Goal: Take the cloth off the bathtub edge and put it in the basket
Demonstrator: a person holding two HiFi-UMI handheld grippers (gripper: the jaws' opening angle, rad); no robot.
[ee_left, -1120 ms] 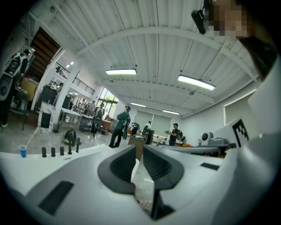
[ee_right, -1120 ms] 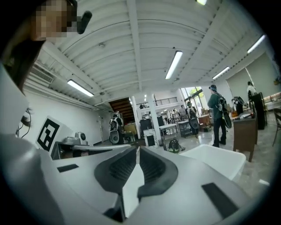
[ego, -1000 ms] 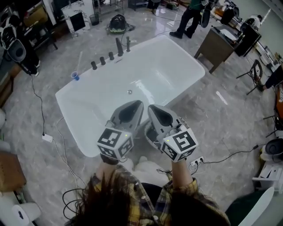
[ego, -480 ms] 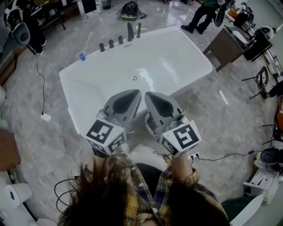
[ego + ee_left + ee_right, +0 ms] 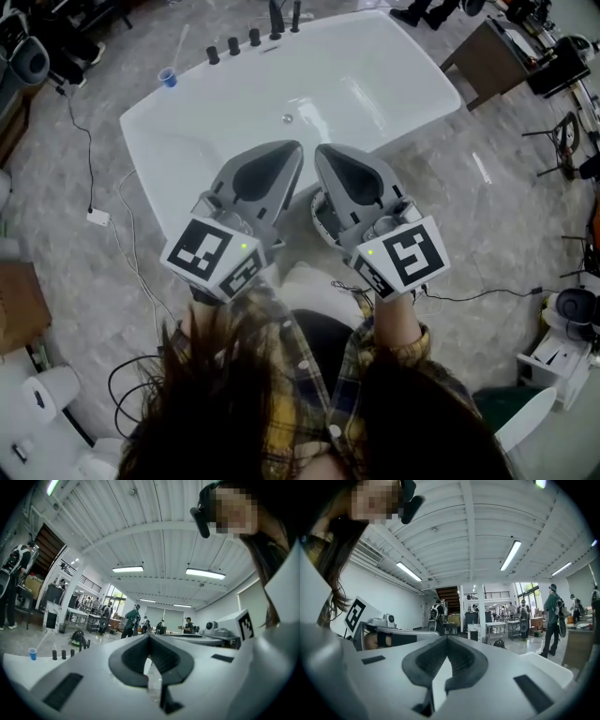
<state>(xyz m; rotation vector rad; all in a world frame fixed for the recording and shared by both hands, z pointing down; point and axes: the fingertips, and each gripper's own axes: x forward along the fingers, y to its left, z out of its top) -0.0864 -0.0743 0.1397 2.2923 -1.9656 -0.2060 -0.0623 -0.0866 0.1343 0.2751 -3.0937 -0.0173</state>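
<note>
The bathtub (image 5: 187, 150) has slid up the head view since a second ago, its dark tap fittings (image 5: 253, 37) now at the very top edge, and both grippers have come up closer and larger under the camera.

We're looking at a big workshop hall: glossy grey marbled floor (image 5: 75, 197), a black cable running to a white plug block (image 5: 97, 217), and a brown desk (image 5: 487, 61) off at top right. The gripper views show a ribbed white ceiling with strip lights. The tub is smooth, shiny white, a rounded rectangle with a small metal drain (image 5: 287, 118). A little blue cup (image 5: 169, 77) sits on the floor just beside its far left corner.

Left gripper (image 5: 292, 150) and right gripper (image 5: 323, 152) are side by side, matte grey shells with black-and-white marker cubes at the back. Their own views show ridged dark pads pressed tip to tip, with nothing between either pair.

The cloth? A pale, soft-looking lump (image 5: 309, 281) peeks out below the grippers, near the tub's near edge, mostly hidden. I can't tell whether that's it.
</note>
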